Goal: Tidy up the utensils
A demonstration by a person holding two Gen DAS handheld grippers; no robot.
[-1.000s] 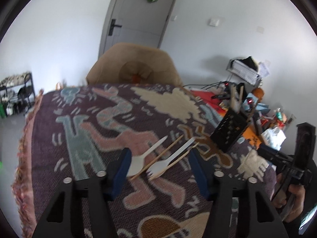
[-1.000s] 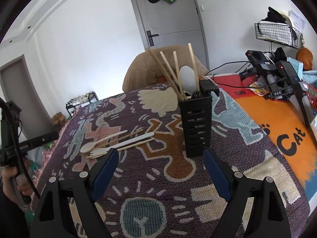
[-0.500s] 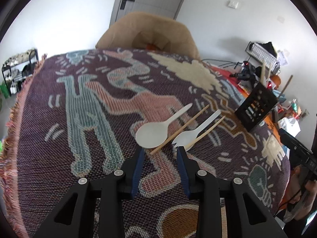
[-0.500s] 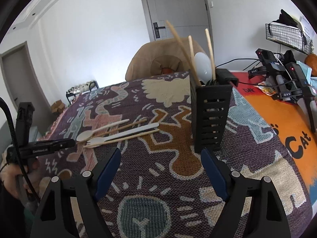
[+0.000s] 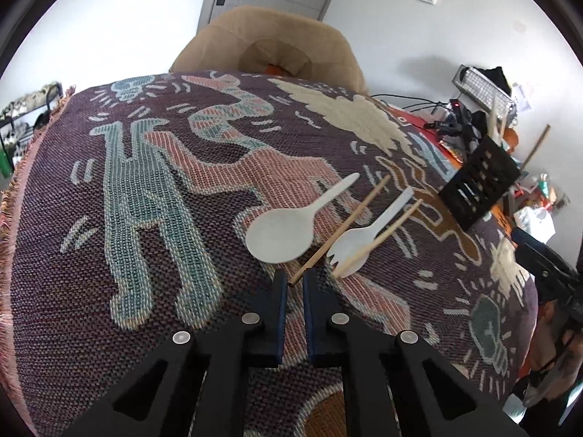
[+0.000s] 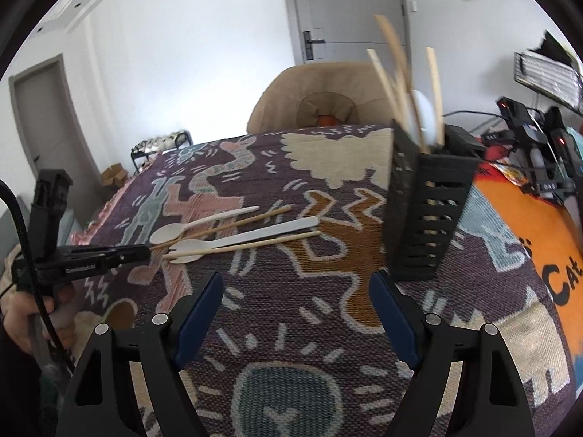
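Observation:
On the patterned blanket lie a white spoon (image 5: 288, 226), a wooden chopstick (image 5: 342, 225), a white fork (image 5: 368, 231) and a second chopstick (image 5: 382, 235) across the fork. My left gripper (image 5: 294, 286) has its jaws nearly shut around the near tip of the first chopstick; they look to be touching it. The same utensils show in the right wrist view: spoon (image 6: 182, 229), fork (image 6: 233, 242). My right gripper (image 6: 296, 291) is open and empty, low over the blanket, left of the black slotted holder (image 6: 426, 215), which holds chopsticks and a white spoon.
A tan chair (image 5: 277, 47) stands behind the table. An orange mat (image 6: 539, 247) and black devices with cables (image 6: 532, 134) lie at the right. The blanket's fringed edge (image 5: 14, 196) runs along the left.
My left gripper has narrowed from wide open to nearly shut and come down onto the chopstick's near end. My right gripper has moved closer to the holder, staying open.

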